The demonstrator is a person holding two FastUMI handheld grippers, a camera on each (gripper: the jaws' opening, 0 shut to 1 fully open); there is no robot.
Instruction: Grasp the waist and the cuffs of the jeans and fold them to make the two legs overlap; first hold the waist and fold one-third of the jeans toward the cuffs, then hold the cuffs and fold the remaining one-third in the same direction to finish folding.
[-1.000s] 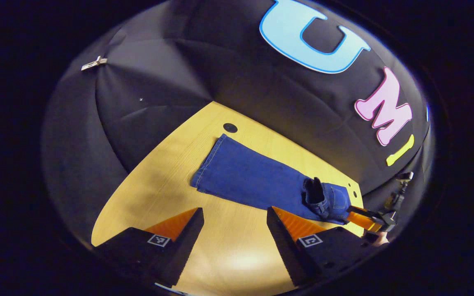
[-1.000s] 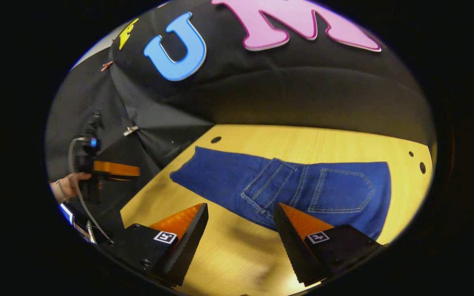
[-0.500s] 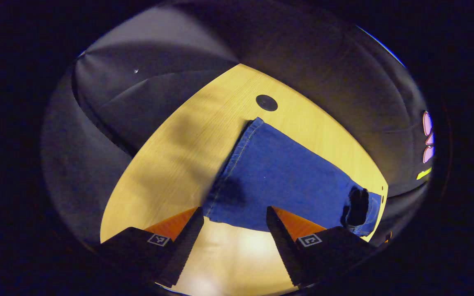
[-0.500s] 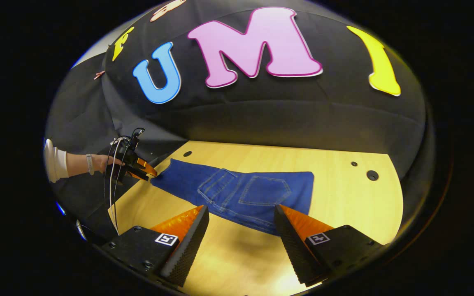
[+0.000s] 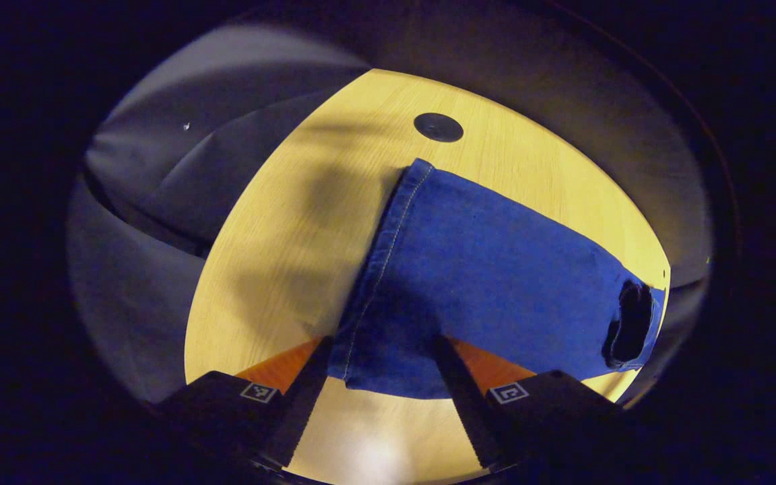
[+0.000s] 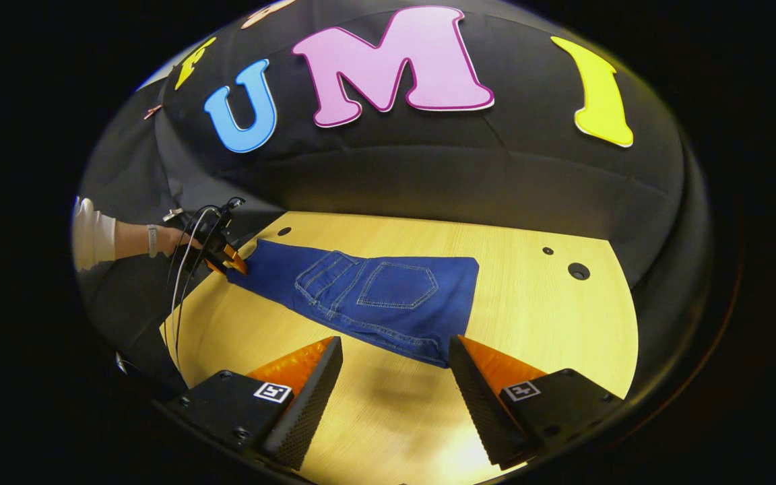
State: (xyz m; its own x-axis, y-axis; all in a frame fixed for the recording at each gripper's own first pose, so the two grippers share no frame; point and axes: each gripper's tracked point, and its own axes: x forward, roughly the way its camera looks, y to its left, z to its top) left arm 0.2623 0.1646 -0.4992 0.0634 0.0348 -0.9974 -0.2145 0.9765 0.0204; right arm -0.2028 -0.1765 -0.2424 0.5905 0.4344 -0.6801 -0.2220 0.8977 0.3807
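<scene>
**Cuff end between my left fingers; first third already folded**

Jeans (image 6: pixel 368 296) lie flat on the table (image 6: pixel 543 316), mid-frame in the right gripper view, waist part doubled over with the back pocket up. In the left gripper view the cuffs (image 5: pixel 388 269) run from upper centre down to the bottom centre, and the near corner sits between the fingers of my left gripper (image 5: pixel 382 397). Those fingers stand wide, straddling the cloth, not pressing it. My right gripper (image 6: pixel 395 397) hangs above bare table at bottom centre, fingers wide, holding nothing, just short of the folded edge.

Handling, my judgement: denim is soft but heavy for cloth, moderately stiff at the hems and seams, not slippery, not fragile. The stitched cuff hem is the best hold; I should take both layers together or the legs will slide apart. The fold will keep its shape once laid.

Surface: pale wood, smooth, with small dark holes (image 5: pixel 438 127). Black cloth wall (image 6: pixel 428 182) behind. A hand (image 6: pixel 172 239) at left holds the far gripper.
</scene>
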